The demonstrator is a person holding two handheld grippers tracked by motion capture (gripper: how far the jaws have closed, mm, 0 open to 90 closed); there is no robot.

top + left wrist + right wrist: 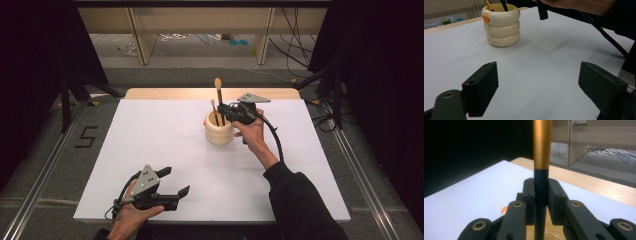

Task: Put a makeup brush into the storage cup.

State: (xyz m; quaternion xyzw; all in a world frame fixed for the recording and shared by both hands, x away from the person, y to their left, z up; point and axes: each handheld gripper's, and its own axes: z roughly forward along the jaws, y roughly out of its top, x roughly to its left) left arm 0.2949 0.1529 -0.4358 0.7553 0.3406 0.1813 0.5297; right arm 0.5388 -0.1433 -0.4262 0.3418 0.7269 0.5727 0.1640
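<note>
Brush (541, 170) stands pinched by the right hand-held gripper (541, 195) (left hand-held gripper (537, 85) spread wide).

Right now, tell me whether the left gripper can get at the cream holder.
Probably yes: the left gripper sits open near the table's front edge, with bare white table between it and the cream holder.
</note>
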